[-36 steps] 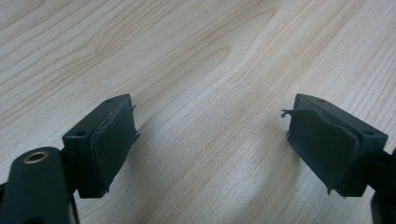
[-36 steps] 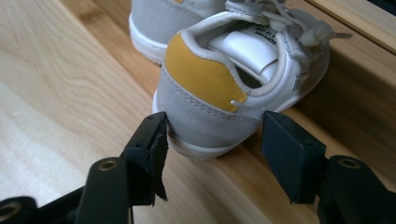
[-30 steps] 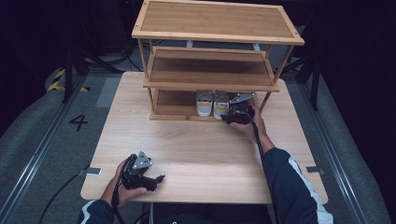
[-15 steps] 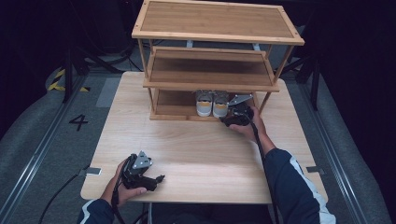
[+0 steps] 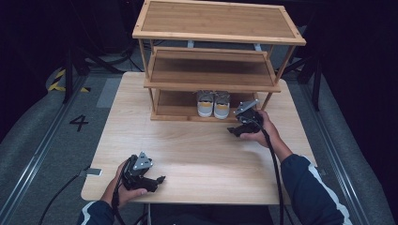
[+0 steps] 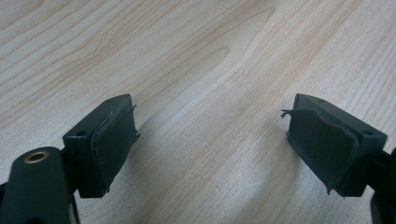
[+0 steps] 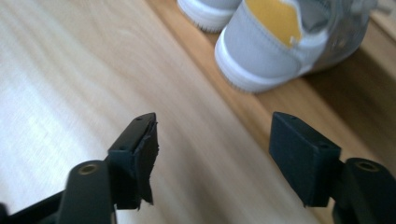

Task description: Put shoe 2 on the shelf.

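A pair of grey sneakers [image 5: 213,104] with yellow heel tabs is seen standing side by side on the lowest shelf of a three-tier bamboo shoe rack [image 5: 216,28], heels turned toward the person; in the right gripper view the nearer sneaker [image 7: 280,42] is shown resting on the shelf board, its white sole close to the front edge; the right gripper [image 5: 235,130] is held just in front of that shelf, to the right of the pair and apart from it, above the tabletop; its jaws have just been opening and are seen spread wide, with nothing between them but the wood below; the left gripper [image 5: 158,179] is held low near the front edge of the light wooden table [image 5: 187,145], well apart from the rack; its jaws are likewise spread, with bare wood grain seen between the worn black pads [image 6: 116,144]; dark sleeves are seen at the bottom of the high view.
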Demonstrator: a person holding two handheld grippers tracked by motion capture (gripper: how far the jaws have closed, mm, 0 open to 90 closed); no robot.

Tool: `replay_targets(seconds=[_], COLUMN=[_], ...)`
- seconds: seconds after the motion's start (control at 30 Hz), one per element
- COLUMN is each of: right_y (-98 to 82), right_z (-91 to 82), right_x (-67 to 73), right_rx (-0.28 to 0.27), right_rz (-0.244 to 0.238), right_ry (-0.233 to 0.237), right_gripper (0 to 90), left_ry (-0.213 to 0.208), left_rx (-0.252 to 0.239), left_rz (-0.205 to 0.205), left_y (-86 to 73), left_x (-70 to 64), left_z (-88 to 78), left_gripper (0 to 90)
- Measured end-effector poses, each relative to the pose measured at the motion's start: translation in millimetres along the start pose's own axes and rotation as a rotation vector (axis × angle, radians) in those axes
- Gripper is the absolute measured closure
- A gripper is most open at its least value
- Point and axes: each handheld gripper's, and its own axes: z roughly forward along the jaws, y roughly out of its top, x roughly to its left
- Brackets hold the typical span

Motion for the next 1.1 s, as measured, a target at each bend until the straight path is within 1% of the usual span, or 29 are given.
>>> replay_targets(seconds=[0.1, 0.17, 0.23, 0.3, 0.33, 0.37, 0.4, 0.53, 0.57, 0.6, 0.67, 0.77, 0.87, 0.97, 1.03, 1.1], right_y=[-8.5, -14.1, -20.6, -25.5, -28.8, -32.8, -35.6, -43.6, -48.2, -50.9, -55.4, -64.5, -74.8, -85.6, -92.5, -95.8], right_z=[-7.9, -12.9, -18.2, -22.0, -24.0, -26.2, -27.9, -33.3, -37.3, -39.9, -44.3, -51.2, -56.3, -61.9, -66.0, -68.1], right_x=[-1.2, -2.5, -2.2, -1.8, -2.1, -1.0, -0.7, 2.7, 5.0, 6.5, 8.5, 10.9, 13.5, 14.6, 15.2, 15.8], right_rx=[0.007, 0.01, 0.006, 0.015, 0.014, 0.02, 0.024, 0.037, 0.036, 0.037, 0.037, 0.029, 0.038, 0.042, 0.039, 0.038], right_rz=[0.0, -0.012, -0.007, 0.0, -0.008, 0.001, -0.005, -0.015, -0.023, -0.017, -0.01, -0.014, -0.02, -0.015, -0.001, 0.001], right_ry=[-0.003, -0.005, 0.008, 0.014, 0.004, 0.002, 0.003, -0.002, -0.002, -0.001, 0.001, 0.001, -0.006, -0.004, -0.001, 0.001], right_gripper=[32.5, 32.2, 31.9, 31.6, 31.3, 31.4, 31.4, 31.2, 30.9, 30.8, 30.3, 30.0, 29.9, 30.0, 30.4, 30.4], left_ry=[0.0, 0.001, 0.003, 0.003, 0.003, 0.002, 0.004, 0.005, 0.006, 0.005, 0.002, 0.002, 0.003, 0.004, 0.006, 0.006], left_rx=[0.0, 0.0, 0.0, 0.0, 0.0, 0.001, 0.008, 0.008, 0.008, 0.005, 0.006, 0.007, 0.007, 0.006, 0.007, 0.006], left_rz=[0.0, 0.0, -0.001, -0.002, -0.002, -0.003, -0.002, -0.002, 0.002, 0.01, 0.011, 0.012, 0.011, 0.013, 0.015, 0.015], left_y=[0.0, 0.0, 0.1, 0.1, 0.1, 0.2, 0.6, 0.6, 0.8, 0.9, 1.1, 1.2, 1.2, 1.3, 1.4, 1.4], left_x=[0.0, -0.1, -0.2, -0.2, -0.2, -0.2, -0.2, -0.1, 0.1, 0.8, 1.1, 1.2, 1.1, 1.3, 1.4, 1.4], left_z=[0.0, 0.0, 0.1, 0.1, 0.2, 0.3, -0.1, 0.0, -0.1, 0.2, 0.2, 0.3, 0.3, 0.4, 0.4, 0.4], left_gripper=[15.6, 15.6, 15.5, 15.5, 15.5, 15.4, 15.4, 15.3, 15.2, 15.2, 15.1, 15.1, 15.1, 15.1, 15.0, 15.1])
